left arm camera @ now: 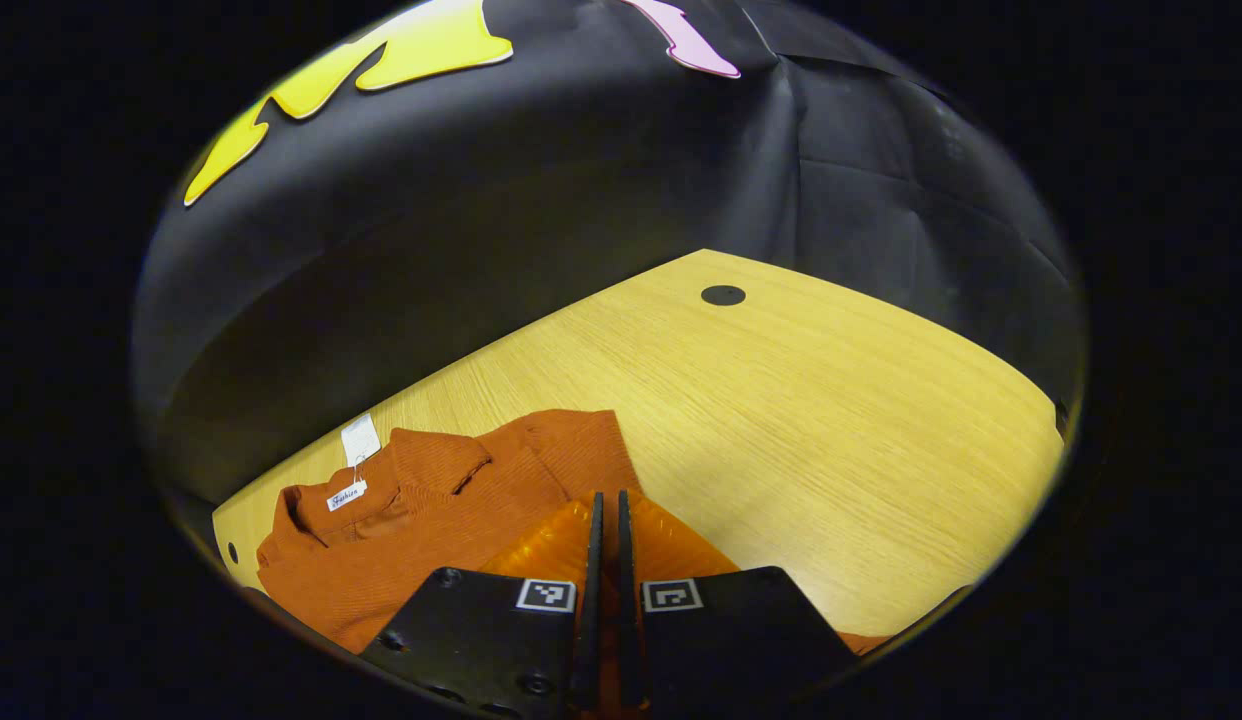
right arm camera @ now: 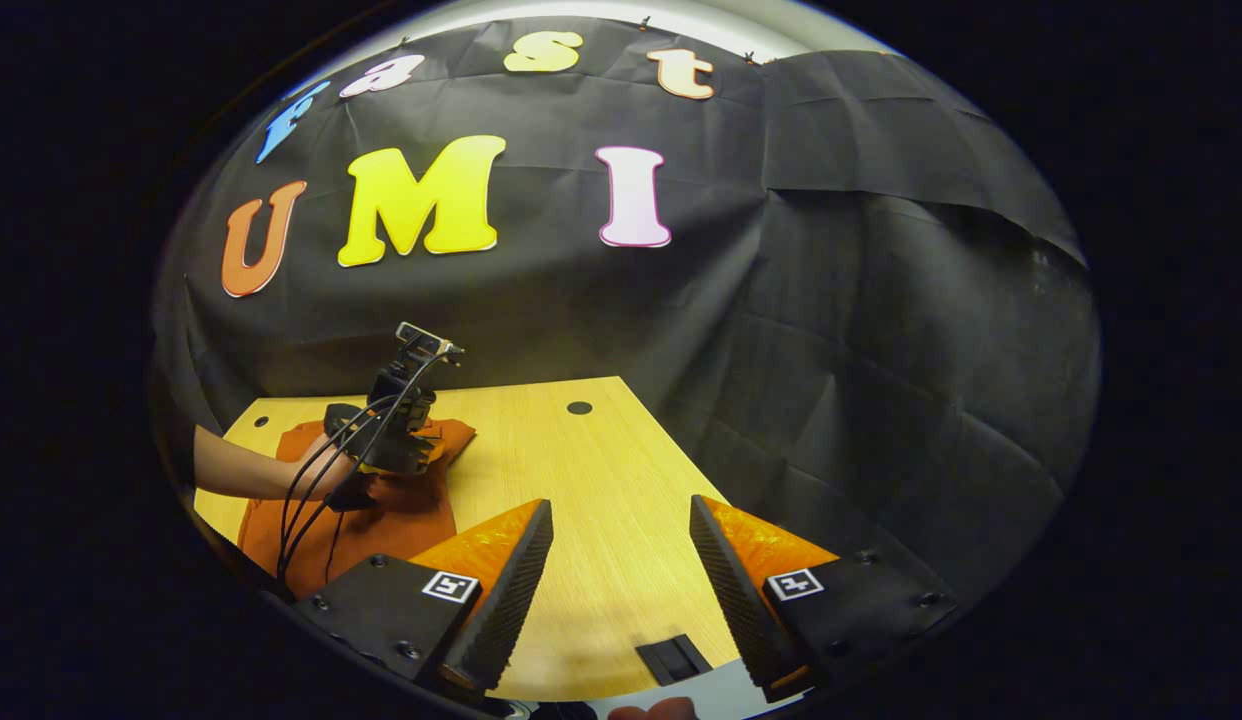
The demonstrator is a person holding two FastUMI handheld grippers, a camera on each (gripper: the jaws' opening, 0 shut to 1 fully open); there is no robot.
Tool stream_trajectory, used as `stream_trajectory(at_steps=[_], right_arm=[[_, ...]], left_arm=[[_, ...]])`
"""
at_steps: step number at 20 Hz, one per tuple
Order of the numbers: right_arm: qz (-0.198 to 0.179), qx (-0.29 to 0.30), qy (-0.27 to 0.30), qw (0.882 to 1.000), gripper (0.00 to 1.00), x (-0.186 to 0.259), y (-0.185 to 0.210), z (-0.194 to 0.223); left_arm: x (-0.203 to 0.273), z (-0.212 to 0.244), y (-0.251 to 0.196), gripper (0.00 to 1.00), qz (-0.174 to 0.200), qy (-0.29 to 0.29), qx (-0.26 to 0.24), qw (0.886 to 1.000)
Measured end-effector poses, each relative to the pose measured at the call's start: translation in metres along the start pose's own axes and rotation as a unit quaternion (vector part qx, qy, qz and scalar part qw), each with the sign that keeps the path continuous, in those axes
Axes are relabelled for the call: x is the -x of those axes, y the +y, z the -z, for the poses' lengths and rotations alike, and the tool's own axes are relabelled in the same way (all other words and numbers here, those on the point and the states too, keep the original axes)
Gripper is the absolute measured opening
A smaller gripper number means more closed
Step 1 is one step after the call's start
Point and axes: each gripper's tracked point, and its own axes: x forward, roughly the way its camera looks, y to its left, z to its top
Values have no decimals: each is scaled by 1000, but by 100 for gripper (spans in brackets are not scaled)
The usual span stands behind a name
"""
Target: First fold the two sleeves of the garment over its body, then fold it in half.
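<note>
Rust-orange garment [left arm camera: 431, 510] lying at table's [left arm camera: 781, 420] left end, collar and white tag [left arm camera: 360, 440] seen in left gripper view, left gripper [left arm camera: 608, 510] clenched over the cloth, whether it pinches fabric unclear, right gripper [right arm camera: 621, 555] released above bare wood, right gripper view adding a hand [right arm camera: 326, 480] holding the left gripper.

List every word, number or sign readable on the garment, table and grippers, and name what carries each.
Neck label on the orange garment: one short script word, too small to quote.
Hang tag: white, nothing legible.
Square marker on the left gripper: pattern only, no words.
Square marker on the right gripper: pattern only.
</note>
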Motion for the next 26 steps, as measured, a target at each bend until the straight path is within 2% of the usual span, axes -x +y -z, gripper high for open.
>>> stream_trajectory(at_steps=[1,5,9,13,18,21,26], right_arm=[[-6,4,-5,1000,89,-1,4,-4],[-42,7,-27,999,89,-13,33,-23],[-94,13,-65,993,89,-24,83,-55],[-156,18,-108,982,89,-26,145,-94],[-219,26,-142,965,89,-17,210,-117],[-236,32,-155,959,89,-9,232,-124],[-240,35,-172,955,88,-1,249,-132]], left_arm=[[8,-3,-3,16,1,-4,14,1000],[60,-32,19,100,-26,-56,85,994],[140,-66,68,100,-72,-130,124,981],[241,-91,111,100,-113,-199,148,962],[328,-91,131,99,-179,-247,157,939],[360,-77,156,99,-197,-246,175,933],[398,-51,172,99,-214,-249,200,923]])
